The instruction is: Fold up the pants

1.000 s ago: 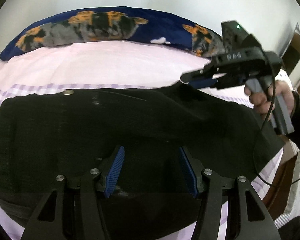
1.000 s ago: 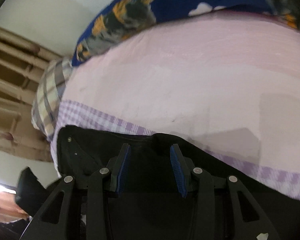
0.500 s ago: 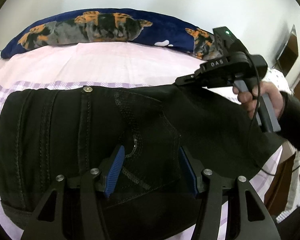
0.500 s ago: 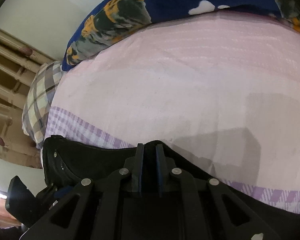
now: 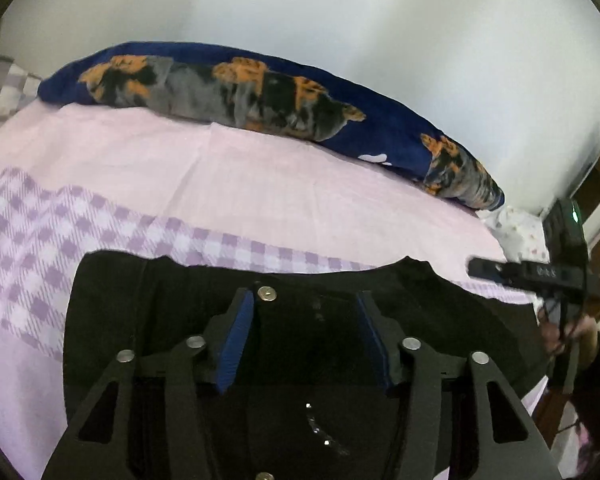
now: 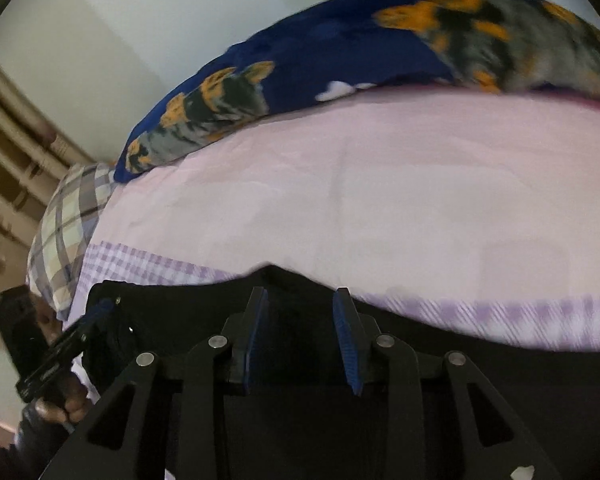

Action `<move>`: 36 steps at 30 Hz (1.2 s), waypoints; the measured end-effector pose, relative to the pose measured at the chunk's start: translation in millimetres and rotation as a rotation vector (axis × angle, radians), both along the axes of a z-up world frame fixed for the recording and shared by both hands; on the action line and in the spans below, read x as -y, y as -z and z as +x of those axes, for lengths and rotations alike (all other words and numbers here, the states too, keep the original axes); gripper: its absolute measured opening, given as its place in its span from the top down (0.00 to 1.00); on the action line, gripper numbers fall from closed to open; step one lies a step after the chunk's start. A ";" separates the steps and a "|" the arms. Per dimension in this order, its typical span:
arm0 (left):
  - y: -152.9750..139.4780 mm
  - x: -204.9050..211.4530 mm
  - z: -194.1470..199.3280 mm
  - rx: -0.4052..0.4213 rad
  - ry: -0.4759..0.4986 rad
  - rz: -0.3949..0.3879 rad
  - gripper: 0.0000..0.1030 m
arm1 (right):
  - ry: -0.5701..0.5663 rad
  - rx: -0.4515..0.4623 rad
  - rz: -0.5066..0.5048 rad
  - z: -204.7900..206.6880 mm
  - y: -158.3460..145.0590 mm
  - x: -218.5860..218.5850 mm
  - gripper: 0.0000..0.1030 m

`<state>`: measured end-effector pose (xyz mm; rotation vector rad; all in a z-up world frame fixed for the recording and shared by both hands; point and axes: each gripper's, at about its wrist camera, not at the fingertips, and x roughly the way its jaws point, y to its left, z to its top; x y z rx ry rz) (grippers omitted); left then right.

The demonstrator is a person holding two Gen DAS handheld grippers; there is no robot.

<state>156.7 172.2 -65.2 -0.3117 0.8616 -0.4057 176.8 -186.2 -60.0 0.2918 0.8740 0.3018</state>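
Observation:
Black pants [image 5: 148, 312] lie folded flat on a pink bed sheet [image 5: 260, 184], waistband button between my left fingers. My left gripper [image 5: 306, 300] is open just above the waistband, holding nothing. The right gripper shows at the right edge of the left wrist view [image 5: 476, 269], past the pants' right edge. In the right wrist view the pants [image 6: 500, 380] fill the bottom, and my right gripper [image 6: 300, 296] is open over a raised fold at their far edge. The left gripper shows at the lower left of that view [image 6: 100, 308].
A long navy pillow with orange and grey print [image 5: 260, 92] lies along the far side of the bed against the white wall. A plaid pillow [image 6: 68, 216] sits at the head end. A checked lilac band [image 5: 60, 220] crosses the sheet. Wooden furniture [image 6: 4, 168] stands beyond.
My right gripper was shut on the pants' far edge half a second ago and has now opened. My left gripper has drawn back and tilted up, staying open.

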 end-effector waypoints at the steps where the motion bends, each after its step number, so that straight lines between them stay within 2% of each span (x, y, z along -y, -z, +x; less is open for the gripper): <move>1: 2.2 1.2 -0.7 0.004 0.008 0.015 0.51 | 0.026 -0.006 0.019 -5.1 2.9 9.2 0.68; 5: 13.8 5.5 -2.6 -0.025 0.017 0.054 0.52 | 0.132 -0.020 0.080 -26.2 13.3 43.4 0.68; 10: 18.3 17.5 -8.5 -0.006 0.032 0.140 0.52 | 0.277 -0.018 0.061 -66.6 24.3 86.9 0.65; 11: 18.1 18.5 -8.7 -0.007 0.032 0.148 0.52 | 0.308 -0.020 0.067 -76.4 26.9 97.2 0.62; 16: 14.5 27.2 -7.9 -0.017 0.028 0.207 0.51 | 0.474 -0.010 0.118 -139.2 38.8 161.0 0.62; 22: -0.8 49.4 -21.7 -0.001 0.006 0.288 0.40 | 0.651 -0.005 0.155 -215.0 50.3 229.2 0.62; 24: -7.3 55.9 -25.8 0.011 0.005 0.294 0.39 | 0.704 -0.003 0.188 -240.4 56.4 250.5 0.62; 28: -26.0 75.2 -38.4 0.044 0.054 0.246 0.39 | 0.774 0.002 0.271 -277.8 70.4 279.2 0.62; 36: -30.3 158.3 -54.6 0.023 0.279 0.198 0.38 | 0.827 0.026 0.392 -290.9 93.6 304.7 0.62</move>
